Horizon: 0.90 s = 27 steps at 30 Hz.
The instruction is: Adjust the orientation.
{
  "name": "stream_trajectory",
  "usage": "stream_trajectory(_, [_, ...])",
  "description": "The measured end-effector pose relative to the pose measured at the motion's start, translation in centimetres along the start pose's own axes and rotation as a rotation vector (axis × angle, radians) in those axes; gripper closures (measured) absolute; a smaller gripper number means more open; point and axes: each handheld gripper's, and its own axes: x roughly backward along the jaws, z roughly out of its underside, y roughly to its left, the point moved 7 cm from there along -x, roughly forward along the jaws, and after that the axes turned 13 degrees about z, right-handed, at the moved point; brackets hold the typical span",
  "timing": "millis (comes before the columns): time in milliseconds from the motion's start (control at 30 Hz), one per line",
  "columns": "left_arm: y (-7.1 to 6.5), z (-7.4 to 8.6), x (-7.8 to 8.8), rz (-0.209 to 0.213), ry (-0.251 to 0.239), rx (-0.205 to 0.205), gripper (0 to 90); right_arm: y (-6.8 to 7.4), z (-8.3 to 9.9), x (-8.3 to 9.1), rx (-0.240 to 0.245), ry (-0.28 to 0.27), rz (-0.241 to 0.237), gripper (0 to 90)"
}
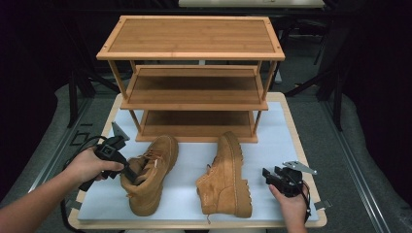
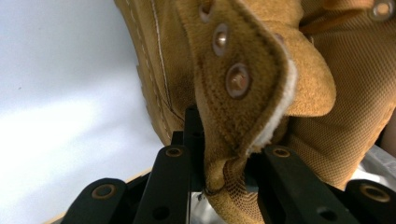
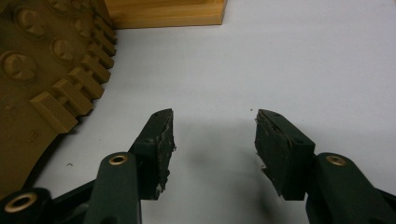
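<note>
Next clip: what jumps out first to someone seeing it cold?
Two tan boots on the white mat: the left boot stands upright with the left gripper clamped on its collar, and the right boot lies on its side, tread towards the right gripper, which sits open beside it. Behind them stands a bare three-tier wooden rack.

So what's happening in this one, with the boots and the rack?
A person works two claws at a table. The left claw is closed on the collar of the left boot, which stands upright; the left gripper view shows the collar pinched between the jaws. The right boot lies on its side, sole toward the right claw, which rests open on the mat beside it, holding nothing. The wooden rack behind has nothing on its shelves.
</note>
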Motion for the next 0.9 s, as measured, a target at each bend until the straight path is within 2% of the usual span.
stream_trajectory(33, [-0.2, 0.0, 0.0, 0.016, -0.009, -0.002, 78.6, 0.0, 0.0, 0.0, -0.004, -0.001, -0.002, 46.5])
stream_trajectory(67, [-0.6, 0.0, 0.0, 0.057, -0.021, 0.002, 78.7, 0.0, 0.0, 0.0, -0.003, -0.001, -0.002, 46.3])
stream_trajectory(133, [-0.9, 0.0, 0.1, 0.107, -0.045, 0.009, 78.8, 0.0, 0.0, 0.0, -0.005, -0.002, -0.004, 46.1])
stream_trajectory(167, [-0.9, 0.0, 0.3, 0.122, -0.047, 0.002, 78.9, 0.0, 0.0, 0.0, -0.005, -0.004, -0.003, 46.0])
stream_trajectory(333, [-1.8, 0.1, 1.7, 0.236, -0.106, 0.014, 79.4, 0.0, 0.0, 0.0, -0.007, -0.003, -0.001, 45.8])
stream_trajectory(533, [-3.3, 0.3, 3.9, 0.258, -0.162, -0.011, 79.5, -0.1, -0.1, -0.1, -0.023, -0.016, -0.005, 45.8])
stream_trajectory(667, [-4.2, 0.6, 5.4, 0.279, -0.194, -0.006, 79.6, -0.3, -0.1, 0.1, -0.023, -0.002, 0.001, 45.8])
stream_trajectory(867, [-5.1, 1.1, 7.0, 0.240, -0.195, -0.025, 79.6, -0.4, -0.2, 0.0, -0.038, -0.014, -0.002, 45.8])
stream_trajectory(900, [-5.2, 1.2, 7.2, 0.240, -0.210, -0.028, 79.6, -0.4, -0.2, 0.1, -0.036, -0.011, -0.002, 45.8])
